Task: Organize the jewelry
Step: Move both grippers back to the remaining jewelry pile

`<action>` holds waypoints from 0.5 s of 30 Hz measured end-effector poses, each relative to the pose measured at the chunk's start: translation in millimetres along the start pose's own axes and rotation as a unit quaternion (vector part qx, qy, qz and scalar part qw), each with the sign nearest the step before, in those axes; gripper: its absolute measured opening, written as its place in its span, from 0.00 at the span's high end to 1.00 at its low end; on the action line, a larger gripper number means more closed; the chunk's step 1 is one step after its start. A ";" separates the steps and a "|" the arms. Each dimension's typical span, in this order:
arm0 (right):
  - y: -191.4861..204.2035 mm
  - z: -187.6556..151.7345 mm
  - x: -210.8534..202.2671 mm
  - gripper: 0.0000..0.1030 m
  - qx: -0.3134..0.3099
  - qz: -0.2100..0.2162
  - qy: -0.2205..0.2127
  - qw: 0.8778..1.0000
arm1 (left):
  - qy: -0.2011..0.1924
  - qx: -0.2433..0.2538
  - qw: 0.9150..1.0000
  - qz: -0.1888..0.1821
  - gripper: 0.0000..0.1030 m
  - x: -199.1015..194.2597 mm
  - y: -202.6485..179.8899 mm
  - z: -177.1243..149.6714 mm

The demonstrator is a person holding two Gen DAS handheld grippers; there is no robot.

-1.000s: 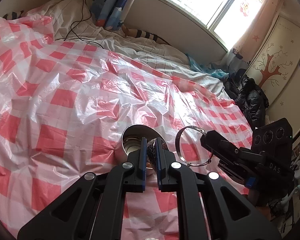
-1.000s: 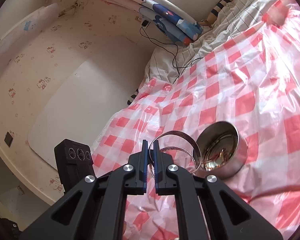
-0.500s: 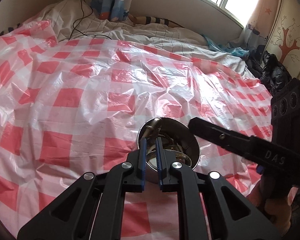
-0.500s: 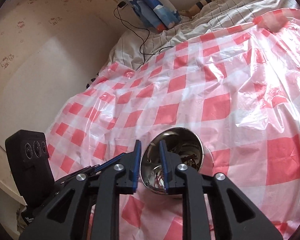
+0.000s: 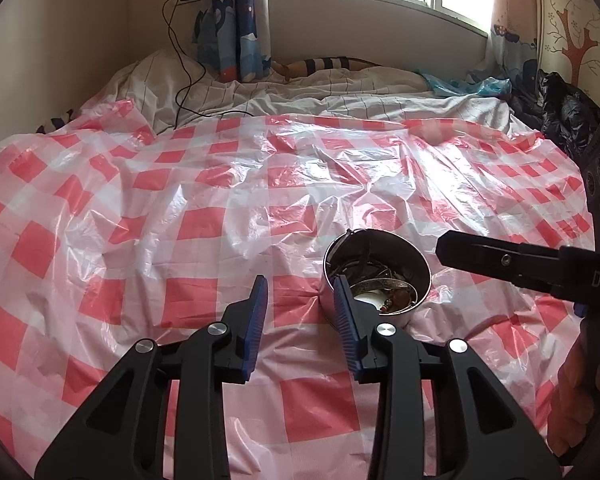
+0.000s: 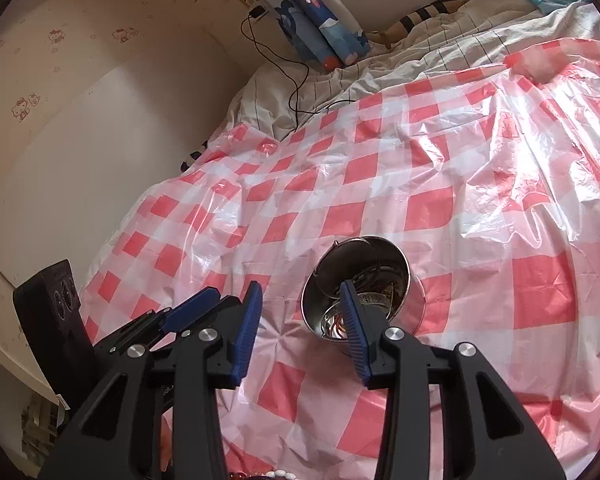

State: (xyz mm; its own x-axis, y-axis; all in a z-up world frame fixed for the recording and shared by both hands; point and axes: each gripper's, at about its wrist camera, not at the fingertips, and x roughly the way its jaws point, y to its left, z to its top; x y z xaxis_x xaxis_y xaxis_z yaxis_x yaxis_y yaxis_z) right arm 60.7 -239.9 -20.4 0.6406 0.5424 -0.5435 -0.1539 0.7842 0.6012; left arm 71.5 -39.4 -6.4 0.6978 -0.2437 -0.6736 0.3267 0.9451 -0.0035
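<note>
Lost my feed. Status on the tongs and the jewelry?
Left tongs open, empty. Right tongs open, empty. Jewelry sits in the metal cup on the checkered sheet. Nothing in the way.

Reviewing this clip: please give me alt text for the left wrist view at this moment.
The left gripper, its blue-padded jaws open and empty, hovers over a red-and-white checked plastic sheet on a bed, just left of a small shiny metal bowl holding a silver bangle and other jewelry. The black right gripper reaches in from the right, near the bowl.
</note>
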 end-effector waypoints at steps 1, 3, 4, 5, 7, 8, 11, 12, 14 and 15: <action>3.0 -2.7 -1.8 0.59 -0.005 -0.003 0.002 1.000 | -0.002 0.003 1.000 0.001 0.65 -3.5 -1.1 -1.3; 7.5 -8.1 -5.7 0.59 -0.013 -0.008 0.004 1.000 | -0.007 0.010 1.000 0.004 0.63 -9.8 -4.7 -4.2; 9.7 -10.9 -8.2 0.59 -0.017 -0.010 0.006 1.000 | -0.008 0.012 1.000 0.004 0.63 -12.9 -6.0 -5.8; 11.4 -13.8 -11.1 0.57 -0.019 -0.012 0.007 1.000 | -0.009 0.013 1.000 0.003 0.63 -16.4 -6.7 -7.7; 14.2 -19.5 -17.3 0.53 -0.024 -0.018 0.007 1.000 | -0.009 0.015 1.000 0.002 0.62 -22.0 -9.0 -11.7; 15.0 -21.5 -20.2 0.51 -0.026 -0.021 0.007 0.999 | -0.010 0.017 1.000 0.003 0.61 -24.9 -9.3 -13.5; 16.3 -29.7 -28.7 0.48 -0.031 -0.034 0.012 0.999 | -0.008 0.020 1.000 0.000 0.57 -33.1 -10.1 -19.6; 16.5 -32.2 -30.7 0.46 -0.032 -0.040 0.014 0.999 | -0.004 0.019 1.000 -0.006 0.54 -34.4 -9.9 -21.6; 15.0 -37.8 -34.8 0.43 -0.031 -0.052 0.017 0.998 | 0.014 0.012 1.000 -0.025 0.51 -33.1 -7.1 -26.2; 13.2 -40.5 -36.4 0.41 -0.026 -0.056 0.020 0.998 | 0.025 0.006 0.999 -0.037 0.50 -31.4 -4.6 -28.4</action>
State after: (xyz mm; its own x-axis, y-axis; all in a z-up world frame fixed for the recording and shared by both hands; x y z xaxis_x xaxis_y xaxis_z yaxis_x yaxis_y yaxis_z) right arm 4.9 -237.0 -16.4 0.6258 0.4611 -0.6290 -0.1225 0.8546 0.5047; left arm 30.1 -29.9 -6.3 0.6386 -0.3014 -0.7080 0.3835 0.9223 -0.0467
